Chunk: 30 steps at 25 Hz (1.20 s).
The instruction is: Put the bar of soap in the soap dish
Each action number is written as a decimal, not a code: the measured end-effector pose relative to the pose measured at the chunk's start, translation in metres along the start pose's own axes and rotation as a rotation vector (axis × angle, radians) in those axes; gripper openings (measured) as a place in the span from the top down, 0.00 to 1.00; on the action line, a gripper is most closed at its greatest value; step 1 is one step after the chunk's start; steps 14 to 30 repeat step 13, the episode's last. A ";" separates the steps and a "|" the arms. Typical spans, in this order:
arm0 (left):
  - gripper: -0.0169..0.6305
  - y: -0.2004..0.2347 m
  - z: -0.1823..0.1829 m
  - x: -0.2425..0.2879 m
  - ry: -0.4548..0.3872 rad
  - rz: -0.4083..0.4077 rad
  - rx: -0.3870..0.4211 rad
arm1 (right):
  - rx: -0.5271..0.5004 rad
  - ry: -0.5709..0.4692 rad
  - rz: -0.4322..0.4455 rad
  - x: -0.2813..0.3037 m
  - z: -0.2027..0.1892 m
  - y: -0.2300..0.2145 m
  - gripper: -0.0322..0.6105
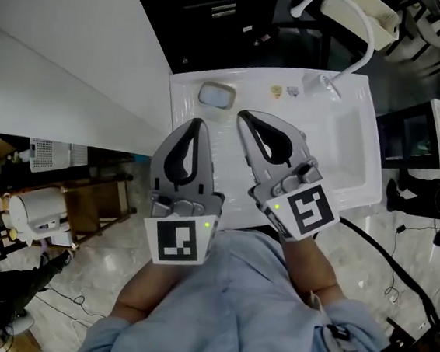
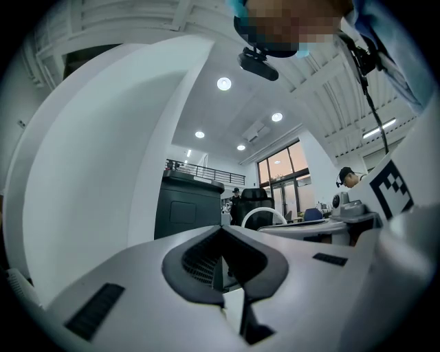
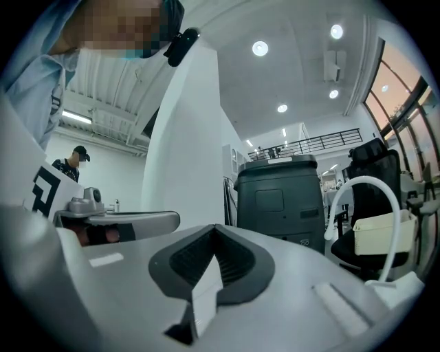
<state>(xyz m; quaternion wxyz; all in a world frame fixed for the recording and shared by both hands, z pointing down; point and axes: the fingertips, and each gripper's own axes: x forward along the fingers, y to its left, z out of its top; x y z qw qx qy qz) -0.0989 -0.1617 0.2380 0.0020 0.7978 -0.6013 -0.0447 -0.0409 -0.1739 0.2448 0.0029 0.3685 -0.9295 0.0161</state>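
In the head view a white sink unit [image 1: 184, 89] stands below me. At its back left corner sits a small pale soap dish [image 1: 217, 95] with what looks like a greyish bar of soap lying in it. My left gripper [image 1: 196, 123] and right gripper [image 1: 244, 118] are held side by side above the sink's left part, pointing level toward the dish end. Both are shut with nothing between the jaws. The left gripper view shows my left gripper [image 2: 221, 230] with its tips together, and the right gripper view shows my right gripper [image 3: 214, 230] the same. Neither gripper view shows the dish.
The sink basin [image 1: 348, 146] lies to the right, under a white curved faucet [image 1: 358, 33]. A cream tray [image 1: 366, 8] stands behind it. A white wall [image 1: 62, 45] runs along the left, a dark cabinet [image 3: 278, 199] stands beyond, and cables [image 1: 397, 276] cross the floor.
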 end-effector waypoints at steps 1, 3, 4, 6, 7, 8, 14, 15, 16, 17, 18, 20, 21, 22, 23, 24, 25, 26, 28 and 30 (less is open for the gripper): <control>0.97 -0.001 0.000 0.000 -0.001 -0.001 -0.001 | 0.000 -0.001 0.000 -0.001 0.001 0.000 0.95; 0.97 -0.002 0.001 -0.001 0.001 -0.002 -0.002 | 0.003 0.000 0.000 -0.002 0.001 0.000 0.95; 0.97 -0.002 0.001 -0.001 0.001 -0.003 -0.001 | 0.004 0.000 0.001 -0.002 0.001 0.000 0.95; 0.97 -0.002 0.002 -0.002 -0.002 -0.005 0.003 | 0.006 0.000 0.005 -0.003 0.001 0.002 0.95; 0.97 -0.002 0.003 -0.003 -0.004 -0.006 0.004 | 0.007 0.000 0.007 -0.003 0.001 0.003 0.95; 0.97 -0.002 0.003 -0.003 -0.004 -0.006 0.004 | 0.007 0.001 0.009 -0.003 0.001 0.004 0.95; 0.97 -0.003 0.003 -0.001 -0.004 -0.008 0.005 | 0.003 0.001 0.019 -0.002 0.001 0.003 0.95; 0.97 -0.003 0.003 -0.001 -0.004 -0.008 0.005 | 0.003 0.001 0.019 -0.002 0.001 0.003 0.95; 0.97 -0.003 0.003 -0.001 -0.004 -0.008 0.005 | 0.003 0.001 0.019 -0.002 0.001 0.003 0.95; 0.97 -0.003 0.003 -0.001 -0.004 -0.008 0.005 | 0.003 0.001 0.019 -0.002 0.001 0.003 0.95; 0.97 -0.003 0.003 -0.001 -0.004 -0.008 0.005 | 0.003 0.001 0.019 -0.002 0.001 0.003 0.95; 0.97 -0.003 0.003 -0.001 -0.004 -0.008 0.005 | 0.003 0.001 0.019 -0.002 0.001 0.003 0.95; 0.97 -0.003 0.003 -0.001 -0.004 -0.008 0.005 | 0.003 0.001 0.019 -0.002 0.001 0.003 0.95; 0.97 -0.003 0.003 -0.001 -0.004 -0.008 0.005 | 0.003 0.001 0.019 -0.002 0.001 0.003 0.95; 0.97 -0.003 0.003 -0.001 -0.004 -0.008 0.005 | 0.003 0.001 0.019 -0.002 0.001 0.003 0.95; 0.97 -0.003 0.003 -0.001 -0.004 -0.008 0.005 | 0.003 0.001 0.019 -0.002 0.001 0.003 0.95; 0.97 -0.003 0.003 -0.001 -0.004 -0.008 0.005 | 0.003 0.001 0.019 -0.002 0.001 0.003 0.95; 0.97 -0.003 0.003 -0.001 -0.004 -0.008 0.005 | 0.003 0.001 0.019 -0.002 0.001 0.003 0.95; 0.97 -0.003 0.003 -0.001 -0.004 -0.008 0.005 | 0.003 0.001 0.019 -0.002 0.001 0.003 0.95; 0.97 -0.003 0.003 -0.001 -0.004 -0.008 0.005 | 0.003 0.001 0.019 -0.002 0.001 0.003 0.95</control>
